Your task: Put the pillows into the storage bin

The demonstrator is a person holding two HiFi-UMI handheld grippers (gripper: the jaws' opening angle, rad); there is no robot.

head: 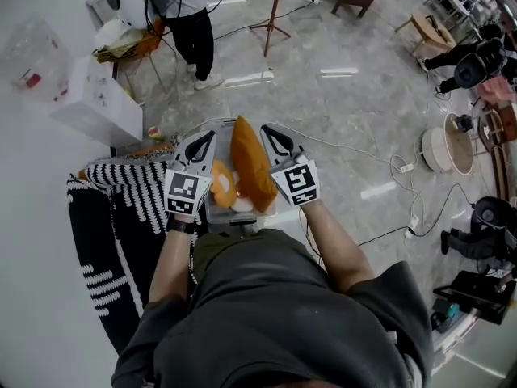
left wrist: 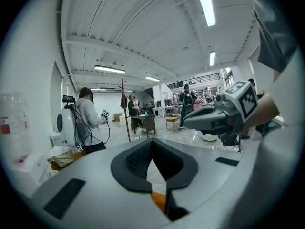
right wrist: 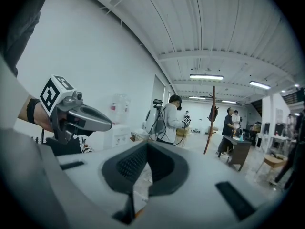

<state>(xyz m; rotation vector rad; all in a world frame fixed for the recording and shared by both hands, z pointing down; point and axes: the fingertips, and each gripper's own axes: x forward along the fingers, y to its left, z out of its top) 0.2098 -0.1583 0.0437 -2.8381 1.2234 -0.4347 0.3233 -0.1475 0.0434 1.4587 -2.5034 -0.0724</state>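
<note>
An orange pillow stands on edge between my two grippers in the head view. A smaller orange-and-white cushion lies below it, over the pale storage bin, most of which is hidden by my arms. My left gripper is just left of the pillow and my right gripper just right of it. I cannot tell whether their sides touch it. In the left gripper view the left gripper has its tips together with nothing between them. In the right gripper view the right gripper is also shut on nothing.
Black-and-white striped fabric lies left of the bin. A white box sits further left, with a chair holding a basket behind it. A person and a wooden stand are ahead. Cables cross the floor on the right.
</note>
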